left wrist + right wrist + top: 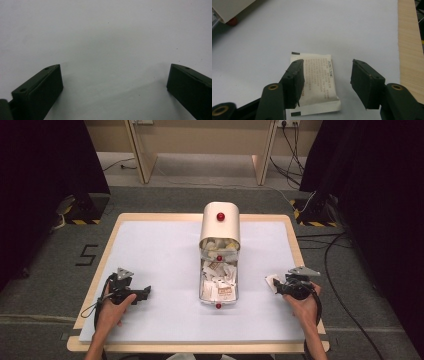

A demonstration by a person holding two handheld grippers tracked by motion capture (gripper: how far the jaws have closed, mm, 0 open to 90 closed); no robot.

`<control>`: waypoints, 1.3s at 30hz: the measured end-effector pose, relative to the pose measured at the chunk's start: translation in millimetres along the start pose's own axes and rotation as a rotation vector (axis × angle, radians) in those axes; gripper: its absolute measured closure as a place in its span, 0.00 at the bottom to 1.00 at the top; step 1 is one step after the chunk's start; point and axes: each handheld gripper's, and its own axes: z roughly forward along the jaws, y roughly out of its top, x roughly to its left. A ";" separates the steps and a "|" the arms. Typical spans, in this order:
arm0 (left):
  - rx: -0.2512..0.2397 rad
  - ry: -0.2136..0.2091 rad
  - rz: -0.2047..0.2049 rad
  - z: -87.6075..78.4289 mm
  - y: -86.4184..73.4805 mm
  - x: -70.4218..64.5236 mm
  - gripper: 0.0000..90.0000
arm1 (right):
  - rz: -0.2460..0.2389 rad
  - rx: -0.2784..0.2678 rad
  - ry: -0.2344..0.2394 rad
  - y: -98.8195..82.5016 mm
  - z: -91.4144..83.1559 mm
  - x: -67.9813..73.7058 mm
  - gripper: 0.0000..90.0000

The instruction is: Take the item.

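Note:
A cream box point(220, 222) with a rounded lid and red knobs stands at the table's middle, its drawer point(218, 281) pulled toward me and full of white sachets. One white sachet point(318, 82) with printed text lies flat on the mat at the right point(272, 281). My right gripper point(327, 75) is open just above it, one jaw overlapping the sachet, the other beside it; this right gripper point(282, 286) is held in a hand. My left gripper point(113, 77) is open over bare mat, at the left point(142, 293) of the drawer.
A pale mat point(160, 255) covers the wooden table point(295, 245); the wood edge point(409, 45) runs close to the right gripper. Cables point(345, 285) trail on the floor at the right. A table leg frame point(145, 155) stands beyond.

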 end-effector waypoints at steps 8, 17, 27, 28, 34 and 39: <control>0.000 0.000 0.000 0.0 0.0 0.0 0.00 | 0.025 -0.010 0.002 0.6 -2.4 0.0 0.44; 0.000 0.000 0.000 0.0 0.0 0.0 0.00 | 0.027 -0.024 0.017 3.6 -7.3 7.9 0.40; 0.000 0.000 0.000 0.0 0.0 0.0 0.00 | 0.010 -0.020 0.027 5.0 -10.5 18.3 0.36; 0.000 0.000 -0.001 0.0 0.0 0.0 0.00 | 0.009 -0.019 0.029 4.9 -11.1 19.1 0.36; 0.000 0.000 -0.001 0.0 0.0 -0.1 0.00 | 0.006 -0.019 0.044 2.7 -15.8 24.8 0.35; 0.000 0.000 0.000 0.0 0.0 0.0 0.00 | 0.000 -0.028 0.059 -0.1 -22.5 31.1 0.35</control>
